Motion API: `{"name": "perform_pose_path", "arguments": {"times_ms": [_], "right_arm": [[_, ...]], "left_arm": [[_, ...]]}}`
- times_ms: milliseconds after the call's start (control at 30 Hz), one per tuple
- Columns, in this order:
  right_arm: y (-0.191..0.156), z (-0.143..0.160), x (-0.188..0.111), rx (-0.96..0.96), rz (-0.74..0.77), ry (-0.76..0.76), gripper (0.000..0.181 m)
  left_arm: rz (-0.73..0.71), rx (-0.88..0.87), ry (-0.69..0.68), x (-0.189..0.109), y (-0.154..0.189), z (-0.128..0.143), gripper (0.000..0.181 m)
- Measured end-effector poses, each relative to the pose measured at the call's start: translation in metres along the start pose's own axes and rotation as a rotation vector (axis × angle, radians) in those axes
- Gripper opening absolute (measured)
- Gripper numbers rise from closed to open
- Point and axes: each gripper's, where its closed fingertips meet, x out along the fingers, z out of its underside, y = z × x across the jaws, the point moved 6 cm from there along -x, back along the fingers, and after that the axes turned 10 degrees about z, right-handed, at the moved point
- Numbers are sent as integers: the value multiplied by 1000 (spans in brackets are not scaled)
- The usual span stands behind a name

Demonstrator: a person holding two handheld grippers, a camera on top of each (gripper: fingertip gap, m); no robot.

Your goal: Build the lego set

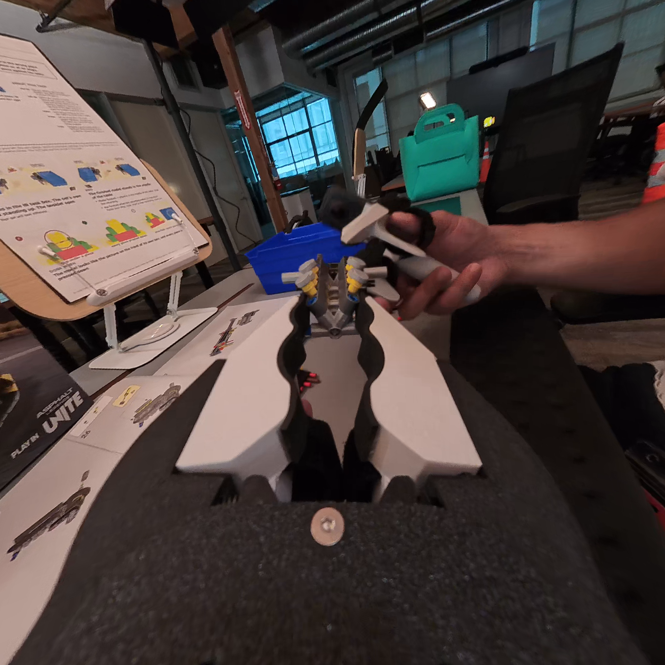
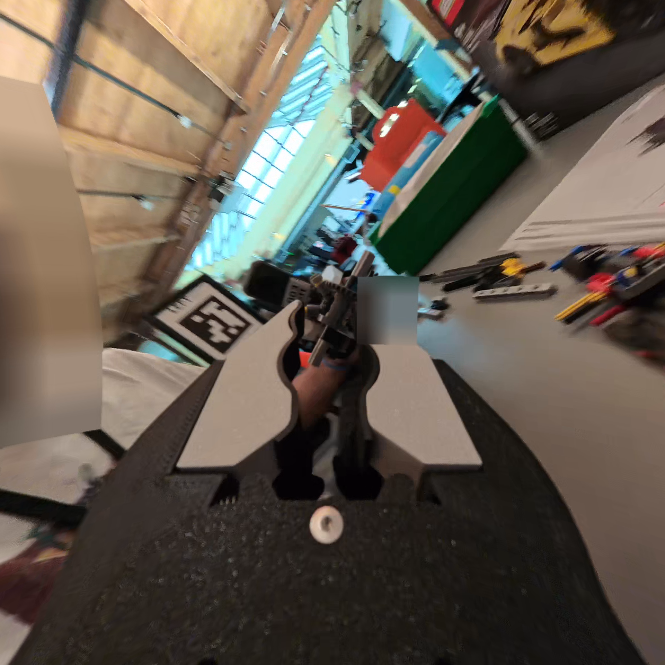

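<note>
Your left gripper (image 1: 331, 313) pinched the engine block (image 1: 333, 291) upright at its jaws' tips (right gripper (image 2: 329, 345) closing beside it, jaws' grip unclear).

The left wrist view looks forward and slightly down along its own jaws, level with the room, so the surface (image 1: 230, 291) runs away toward 12 o'clock, an instruction stand (image 1: 108, 201) sits at 10 o'clock and a blue bin (image 1: 288, 259) lies just past the jaw tips. It sits very close to the small grey-and-yellow lego assembly (image 1: 333, 291) at its tips. The right wrist view is rolled hard (the ceiling beams fill 10 o'clock, the surface (image 2: 503, 378) falls toward 3 o'clock) and is blurred. Both views share that assembly (image 2: 333, 309), seen near from opposite sides, and each shows the other gripper beyond it.
</note>
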Motion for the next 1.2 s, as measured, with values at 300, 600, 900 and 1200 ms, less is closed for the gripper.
{"name": "perform_pose_path", "arguments": {"times_ms": [300,600,900,1200], "right_arm": [[-23,2,-6,-976,425,-42,36],[-19,18,0,-2079,690,-222,28],[-27,37,16,-2158,374,-186,29],[-38,15,18,-2004,424,-25,10]], "left_arm": [[11,-26,-40,3,0,5,24],[90,-402,5,-3,-15,12,25],[312,-682,145,-11,-14,8,24],[330,-717,173,-12,-14,8,24]]}}
